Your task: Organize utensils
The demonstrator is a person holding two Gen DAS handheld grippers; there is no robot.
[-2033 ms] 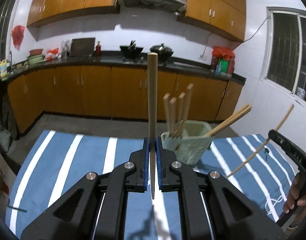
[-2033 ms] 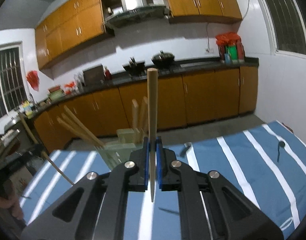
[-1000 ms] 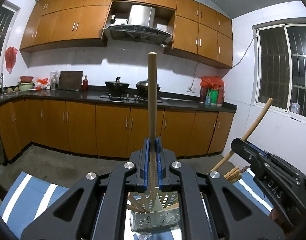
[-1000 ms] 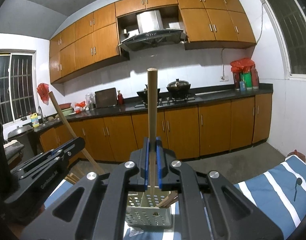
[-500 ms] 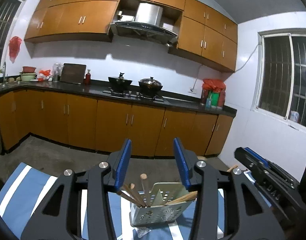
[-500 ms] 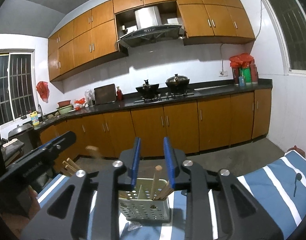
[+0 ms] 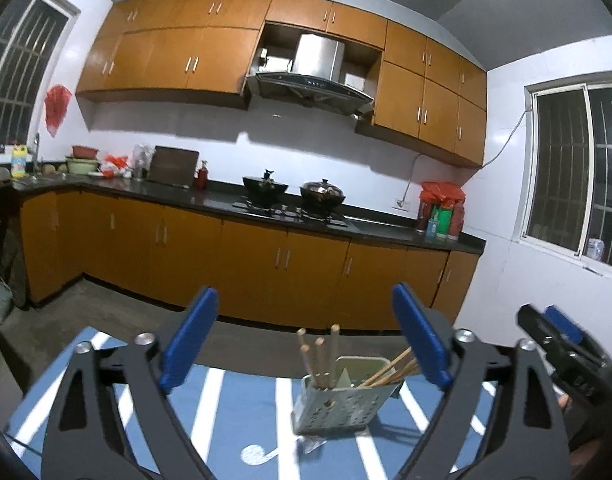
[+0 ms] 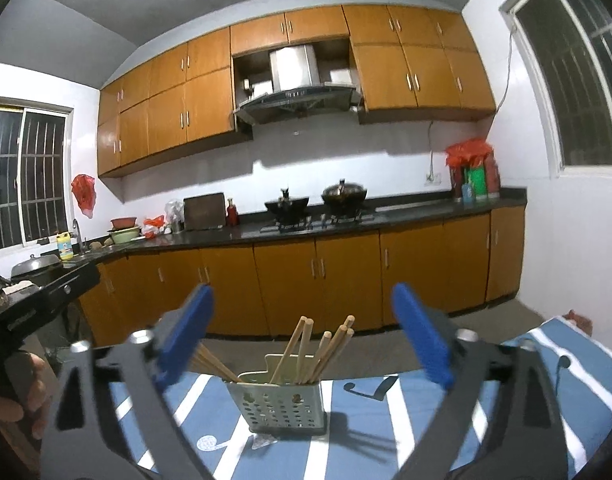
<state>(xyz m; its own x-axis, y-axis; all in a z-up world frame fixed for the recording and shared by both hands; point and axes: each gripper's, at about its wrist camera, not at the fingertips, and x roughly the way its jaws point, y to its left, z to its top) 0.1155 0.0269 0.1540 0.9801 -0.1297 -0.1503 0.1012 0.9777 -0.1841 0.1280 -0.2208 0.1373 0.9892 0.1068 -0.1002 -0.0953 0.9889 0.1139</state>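
A pale green perforated utensil holder (image 7: pixel 338 396) stands on the blue striped cloth (image 7: pixel 242 412) and holds several wooden chopsticks (image 7: pixel 320 354). It also shows in the right wrist view (image 8: pixel 284 406) with its chopsticks (image 8: pixel 322 350). My left gripper (image 7: pixel 306 340) is wide open and empty, above and short of the holder. My right gripper (image 8: pixel 304 340) is wide open and empty, facing the holder. The right gripper shows at the right edge of the left wrist view (image 7: pixel 562 344). The left gripper shows at the left edge of the right wrist view (image 8: pixel 38 300).
Wooden kitchen cabinets (image 7: pixel 266 264) and a dark counter with pots (image 7: pixel 294 194) lie beyond the table. A window (image 7: pixel 578 168) is on the right wall. The cloth (image 8: pixel 486 404) reaches right toward the table's edge.
Both grippers held a chopstick upright, came over the holder, then opened. The chopsticks dropped into the holder. Both jaws have since opened wider and drawn back a little.
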